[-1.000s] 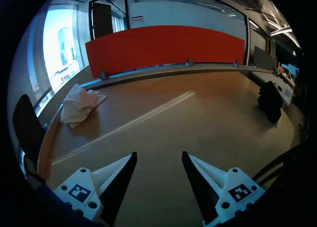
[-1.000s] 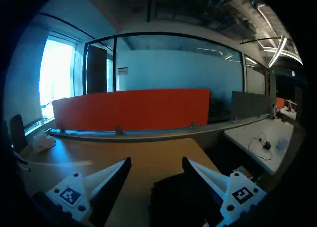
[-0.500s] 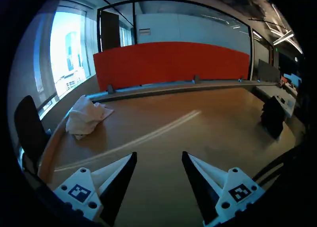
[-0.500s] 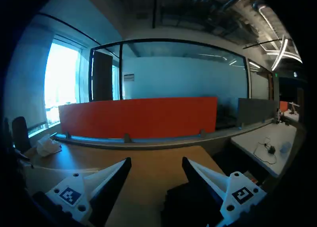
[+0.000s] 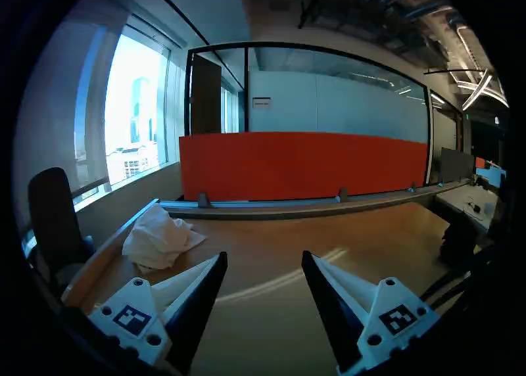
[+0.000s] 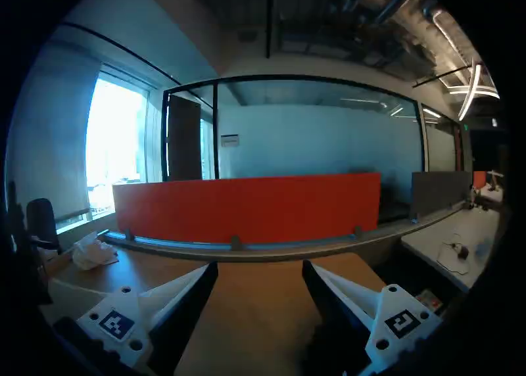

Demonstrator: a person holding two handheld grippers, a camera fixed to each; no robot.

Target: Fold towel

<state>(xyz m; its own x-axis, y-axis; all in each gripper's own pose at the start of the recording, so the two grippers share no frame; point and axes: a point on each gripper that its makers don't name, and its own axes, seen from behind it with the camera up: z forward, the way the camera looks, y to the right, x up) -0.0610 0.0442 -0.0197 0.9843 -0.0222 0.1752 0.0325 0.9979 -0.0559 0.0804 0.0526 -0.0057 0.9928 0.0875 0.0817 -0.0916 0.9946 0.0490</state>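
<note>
The left hand-held gripper [image 5: 263, 254] and the right hand-held gripper [image 6: 260, 264] hung released, empty, over the desk [image 5: 283, 244]. The crumpled towel [image 5: 158, 239] lay at the desk's left edge, plain in the left gripper view, small and blurred in the right gripper view [image 6: 92, 251]. Both views had tilted upward.

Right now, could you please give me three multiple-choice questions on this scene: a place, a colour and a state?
1. Where is the towel? A on a shelf; B on the table, at the edge by the window; C in a drawer.
2. What colour is the divider behind the table? A green; B white; C red.
3. How is the towel? A crumpled; B folded flat; C hanging.
Answers: 1 B, it lies on the wood there; 2 C, the panel is red; 3 A, it is a rumpled heap.
</note>
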